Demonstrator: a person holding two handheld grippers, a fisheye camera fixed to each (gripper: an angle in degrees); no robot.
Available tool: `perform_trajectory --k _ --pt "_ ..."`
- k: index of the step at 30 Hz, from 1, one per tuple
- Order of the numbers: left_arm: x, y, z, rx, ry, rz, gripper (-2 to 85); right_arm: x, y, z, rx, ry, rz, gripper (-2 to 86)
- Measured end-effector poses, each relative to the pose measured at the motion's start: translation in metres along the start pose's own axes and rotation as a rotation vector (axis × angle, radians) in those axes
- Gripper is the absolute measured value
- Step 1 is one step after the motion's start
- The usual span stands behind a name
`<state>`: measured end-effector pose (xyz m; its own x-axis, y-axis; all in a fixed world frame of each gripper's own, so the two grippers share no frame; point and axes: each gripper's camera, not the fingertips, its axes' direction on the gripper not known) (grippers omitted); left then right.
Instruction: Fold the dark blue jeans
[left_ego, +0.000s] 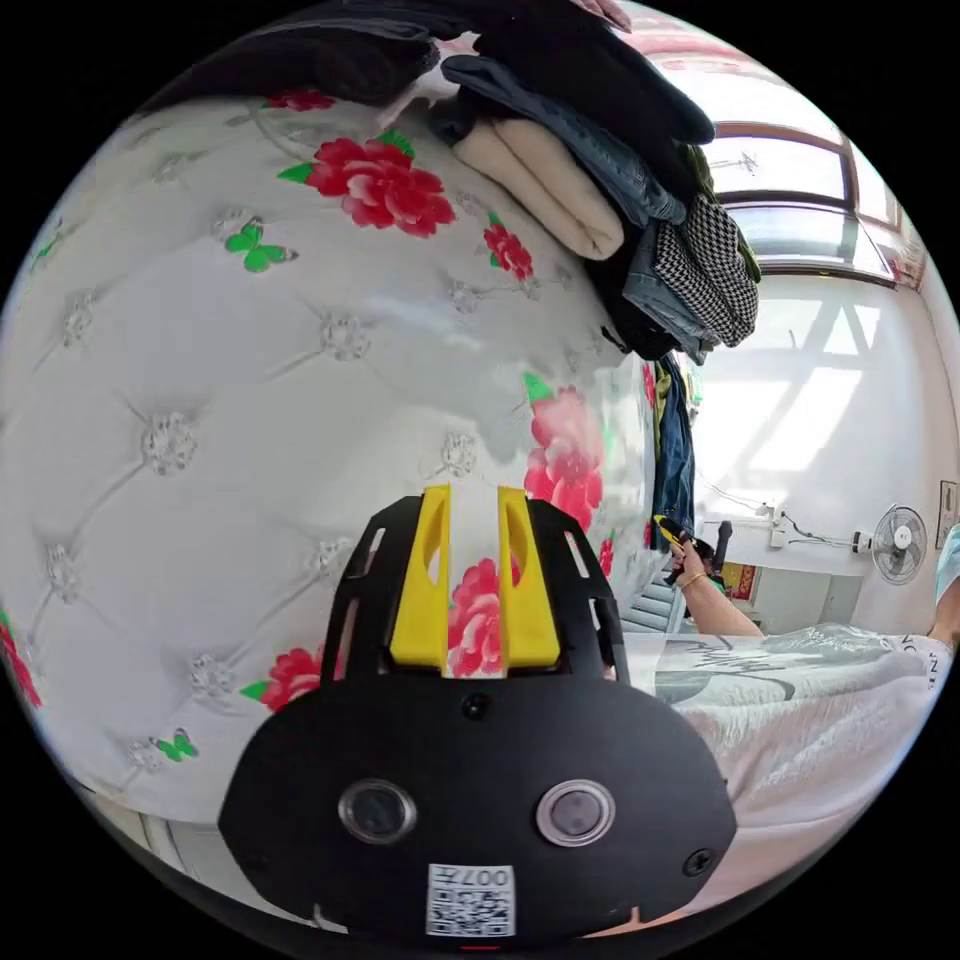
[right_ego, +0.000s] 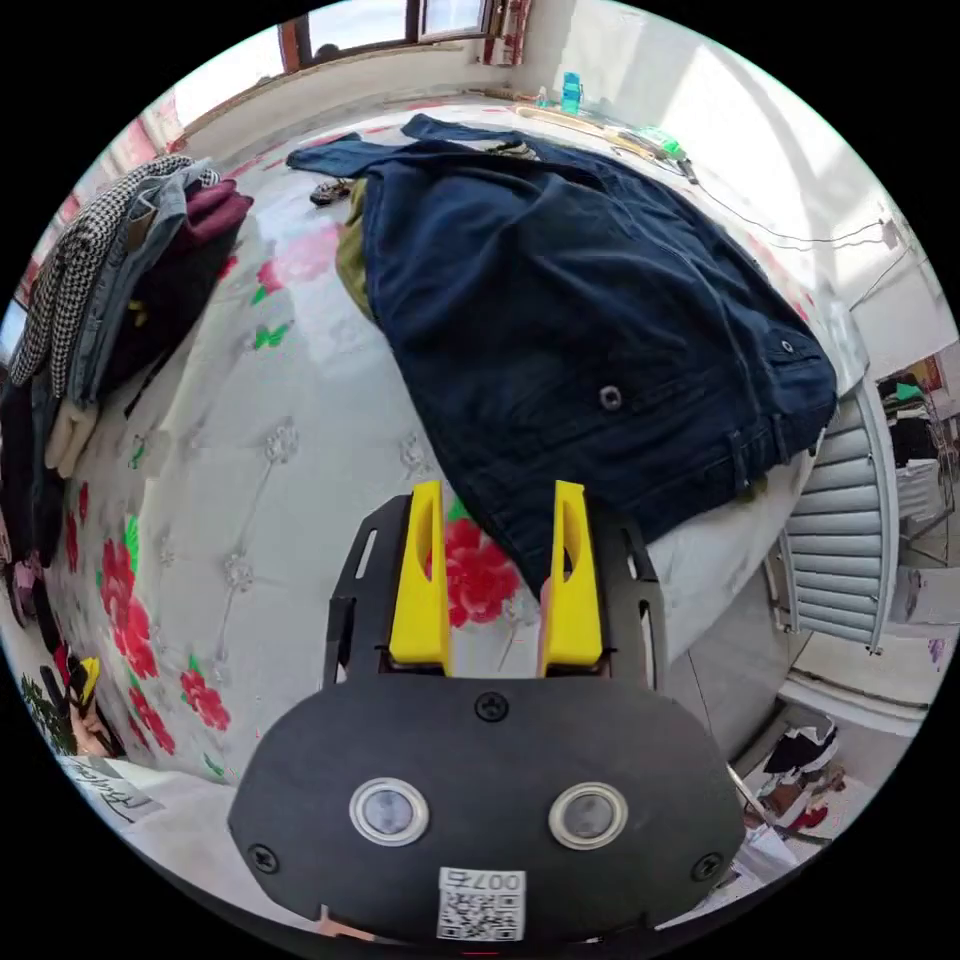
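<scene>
Jeans (right_ego: 590, 330) flat on flowered bedcover (right_ego: 250, 480), no legible label. Left gripper (left_ego: 474, 500) narrow gap, empty. Right gripper (right_ego: 497, 495) wide, at jeans' edge.

One pair of dark blue jeans (right_ego: 590, 310) lies spread across the upper middle of the right gripper view, on one bed (right_ego: 250, 480) covered in a white quilted sheet printed with red flowers. One pile of folded clothes (right_ego: 120, 300) sits at the upper left of that view; the same pile (left_ego: 620, 200) fills the upper right of the left gripper view, its pieces too overlapped to count. Two yellow jaws show on each hand-held gripper: the left hand-held gripper (left_ego: 473, 500) at lower centre of its view, the right hand-held gripper (right_ego: 498, 495) likewise. One wall fan (left_ego: 897, 542) hangs at the right edge of the left gripper view.
</scene>
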<state>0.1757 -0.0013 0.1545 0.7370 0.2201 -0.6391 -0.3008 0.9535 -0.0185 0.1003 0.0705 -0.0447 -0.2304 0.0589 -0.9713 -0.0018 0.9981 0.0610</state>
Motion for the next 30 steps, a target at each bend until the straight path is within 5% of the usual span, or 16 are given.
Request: perform_trajectory --k 9,16,26,30 --pt "0.068 0.004 0.046 -0.074 0.081 0.216 6.0 -0.025 -0.008 -0.018 0.008 0.072 -0.097 2.7" --pt "0.103 0.035 0.047 -0.101 0.081 0.418 6.1 -0.069 0.048 -0.121 0.286 -0.267 -0.413 0.5" --pt "0.057 0.089 0.004 0.067 0.120 0.316 6.2 -0.298 0.158 -0.141 0.040 -0.961 -1.128 0.3" --pt "0.017 0.112 -0.042 0.254 0.076 0.161 6.0 -0.380 0.175 -0.146 0.010 -1.021 -1.259 1.0"
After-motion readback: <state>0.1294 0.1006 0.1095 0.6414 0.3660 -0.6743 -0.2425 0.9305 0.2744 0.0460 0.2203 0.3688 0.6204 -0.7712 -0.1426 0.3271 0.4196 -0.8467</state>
